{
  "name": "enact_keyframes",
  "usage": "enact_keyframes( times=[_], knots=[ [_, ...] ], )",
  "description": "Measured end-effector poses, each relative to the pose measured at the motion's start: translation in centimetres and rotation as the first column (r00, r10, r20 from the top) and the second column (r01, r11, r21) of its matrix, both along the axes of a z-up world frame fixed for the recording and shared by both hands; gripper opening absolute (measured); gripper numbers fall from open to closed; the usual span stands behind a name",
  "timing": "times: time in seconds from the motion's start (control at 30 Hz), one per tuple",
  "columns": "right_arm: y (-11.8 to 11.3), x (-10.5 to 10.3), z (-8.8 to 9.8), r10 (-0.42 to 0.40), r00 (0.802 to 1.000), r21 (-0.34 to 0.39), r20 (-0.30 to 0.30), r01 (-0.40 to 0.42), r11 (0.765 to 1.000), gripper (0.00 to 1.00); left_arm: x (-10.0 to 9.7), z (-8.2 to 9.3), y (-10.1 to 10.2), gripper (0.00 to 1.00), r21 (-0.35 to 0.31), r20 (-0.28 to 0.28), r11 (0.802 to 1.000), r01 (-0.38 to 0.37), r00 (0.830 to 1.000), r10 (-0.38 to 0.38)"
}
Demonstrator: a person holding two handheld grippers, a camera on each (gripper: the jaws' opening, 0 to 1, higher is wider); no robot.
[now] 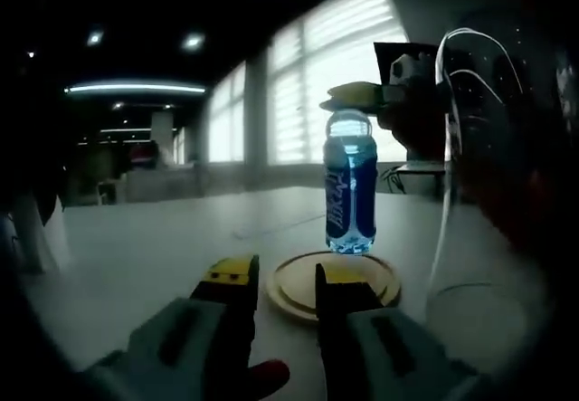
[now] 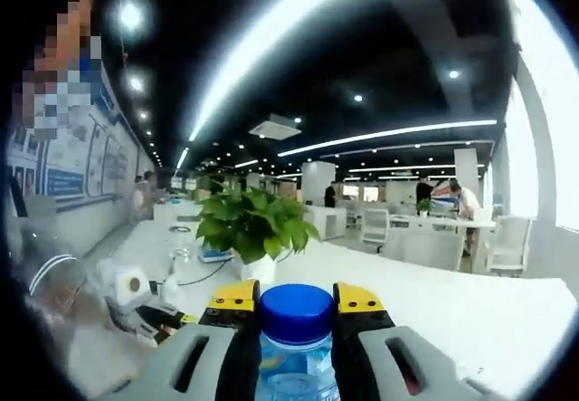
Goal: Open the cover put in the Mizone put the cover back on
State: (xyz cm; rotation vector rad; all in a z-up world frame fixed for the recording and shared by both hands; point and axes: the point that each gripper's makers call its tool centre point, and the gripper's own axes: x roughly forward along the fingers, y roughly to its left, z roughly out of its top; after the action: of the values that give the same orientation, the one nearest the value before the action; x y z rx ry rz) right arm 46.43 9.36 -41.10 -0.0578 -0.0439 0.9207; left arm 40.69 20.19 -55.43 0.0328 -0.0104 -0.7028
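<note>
A Mizone bottle with a blue label hangs upright at the far rim of a round wooden base on the white table. Whether it touches the base I cannot tell. My right gripper comes in from the right, gripping the bottle at its top. In the right gripper view its yellow-tipped jaws are shut on the neck just under the blue cap of the bottle. My left gripper stands open in front of the base, holding nothing. A clear cover stands on the right, hard to make out.
The white table stretches left and back toward bright windows. In the right gripper view a potted plant stands just beyond the bottle on a long white table. A clear vessel sits at the left, with people and chairs far behind.
</note>
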Motion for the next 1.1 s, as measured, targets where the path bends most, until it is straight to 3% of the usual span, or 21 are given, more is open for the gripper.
enact_keyframes(
  times=[0.37, 0.7, 1.1],
  knots=[
    [3.3, -1.6, -0.7, 0.084, 0.996, -0.018, 0.002, -0.084, 0.996, 0.22, -0.1, 0.3, 0.0, 0.19, 0.001, 0.006, 1.0, 0.001, 1.0, -0.001],
    [4.3, -1.5, -1.7, 0.101, 0.995, -0.036, -0.018, -0.101, 0.994, 0.23, -0.1, 0.3, -0.1, 0.19, 0.003, 0.006, 1.0, -0.001, 1.0, 0.001],
    [3.5, -1.1, -2.1, 0.123, 0.992, -0.044, -0.038, -0.125, 0.991, 0.23, 0.0, 0.2, 0.1, 0.19, 0.002, 0.006, 1.0, -0.006, 1.0, 0.006]
  ],
)
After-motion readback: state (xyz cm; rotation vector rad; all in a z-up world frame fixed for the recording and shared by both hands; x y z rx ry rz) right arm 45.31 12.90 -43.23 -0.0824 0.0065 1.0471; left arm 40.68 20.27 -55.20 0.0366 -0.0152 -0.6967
